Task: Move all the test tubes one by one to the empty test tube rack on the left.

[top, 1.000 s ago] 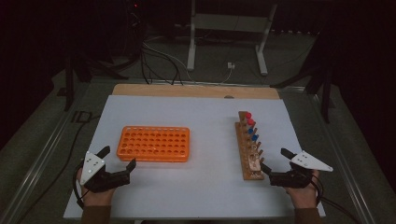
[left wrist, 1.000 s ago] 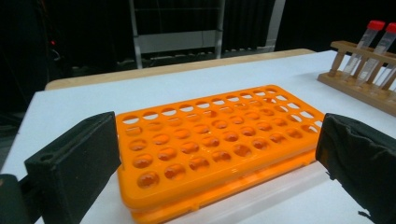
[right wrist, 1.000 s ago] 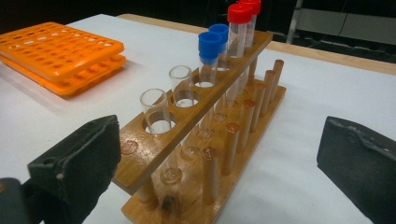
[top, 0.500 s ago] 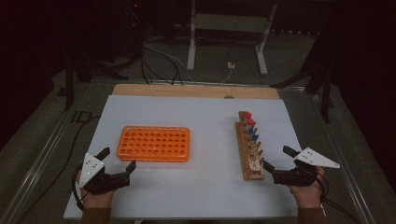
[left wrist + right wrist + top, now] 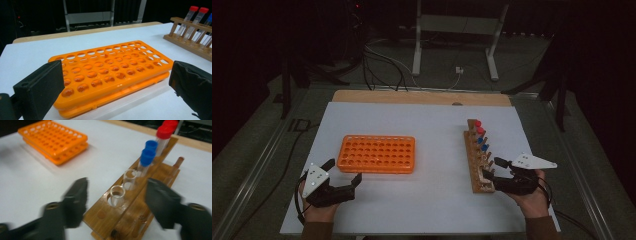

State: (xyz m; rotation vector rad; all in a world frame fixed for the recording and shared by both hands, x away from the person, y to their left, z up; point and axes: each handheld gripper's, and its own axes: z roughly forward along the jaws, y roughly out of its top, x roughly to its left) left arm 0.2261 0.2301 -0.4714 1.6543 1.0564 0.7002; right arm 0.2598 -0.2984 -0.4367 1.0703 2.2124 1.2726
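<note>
The white tabletop (image 5: 432,200) is lying wide and bare between the two hands, with open room across its middle and along the near edge. The left gripper (image 5: 343,176) is hovering just off the near left corner of the orange tube rack (image 5: 377,154), its jaws standing spread and holding nothing; in the left gripper view the orange tube rack (image 5: 110,72) is sitting between and beyond the two black pads, apart from both, with every well showing empty. The right gripper (image 5: 492,170) is sitting at the near end of the wooden tube rack (image 5: 475,165), which is running away from the person near the tabletop's right side, leaving a strip of white between it and the right edge. Its jaws have just been closing, yet they are standing released on either side of the wooden tube rack's (image 5: 125,212) near end, pressing on nothing. The right gripper view, blurred, is showing what the high view is not: two clear uncapped tubes (image 5: 117,195) standing upright in the nearest holes, then two blue-capped tubes (image 5: 147,157), then the red-capped tubes (image 5: 165,132) at the far end. The left gripper view is showing the red-capped tubes (image 5: 192,15) leaning in the wooden tube rack's (image 5: 190,42) far end.
</note>
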